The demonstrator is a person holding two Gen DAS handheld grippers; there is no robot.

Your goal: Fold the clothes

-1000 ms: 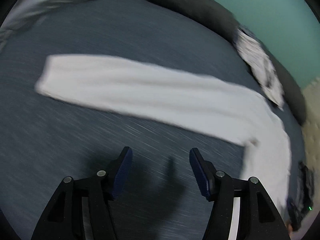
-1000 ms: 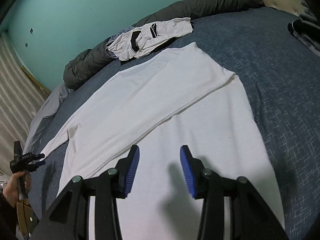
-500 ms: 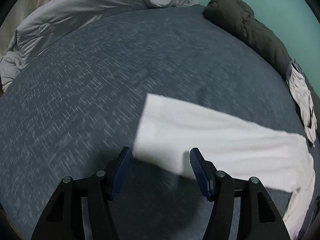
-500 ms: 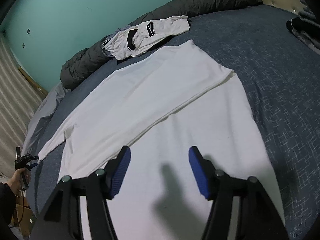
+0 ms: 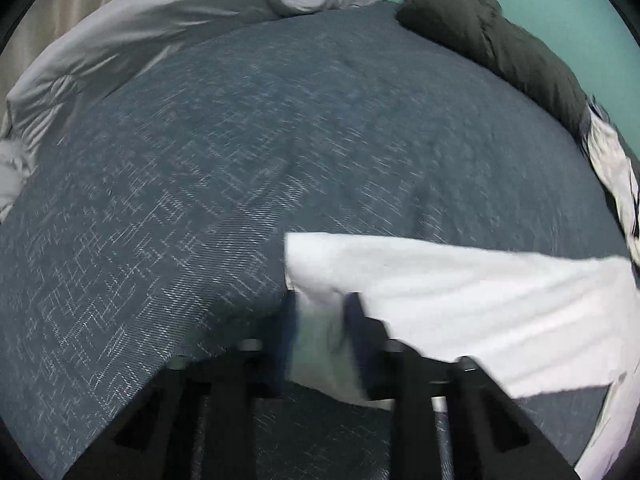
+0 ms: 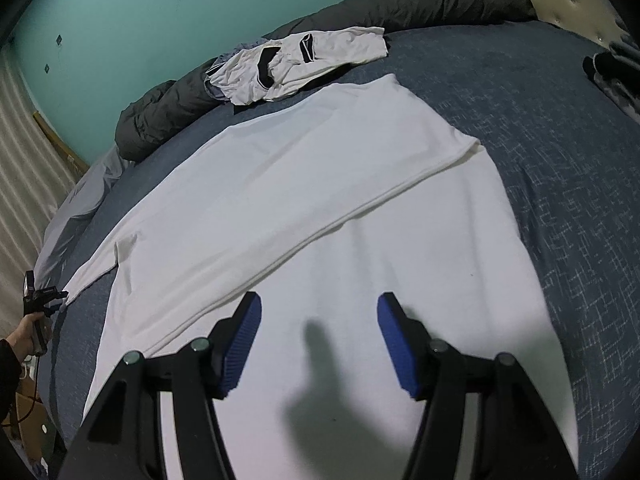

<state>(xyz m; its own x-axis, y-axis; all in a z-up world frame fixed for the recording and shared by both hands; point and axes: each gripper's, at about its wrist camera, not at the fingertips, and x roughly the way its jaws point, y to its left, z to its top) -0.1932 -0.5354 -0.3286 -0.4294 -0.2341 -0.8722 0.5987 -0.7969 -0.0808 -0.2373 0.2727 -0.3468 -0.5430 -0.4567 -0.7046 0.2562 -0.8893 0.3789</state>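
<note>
Pointing steeply down, the left gripper (image 5: 320,320) is closing on the sleeve (image 5: 460,300); the right gripper (image 6: 318,340) hovers, released, above the shirt (image 6: 300,184).

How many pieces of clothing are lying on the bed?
2 for sure: a white shirt spread flat on the bed, and a crumpled white-and-black garment on the dark duvet by the wall. Something dark at the right edge may be more.

Plenty of open room on the blue bedspread (image 5: 200,200) to the left of the white shirt's sleeve (image 5: 460,292). Far edge is blocked by the rolled dark grey duvet (image 6: 400,12) with crumpled white clothes (image 6: 300,64) on it, and the grey sheet (image 5: 160,28) bunches along the far-left side.
</note>
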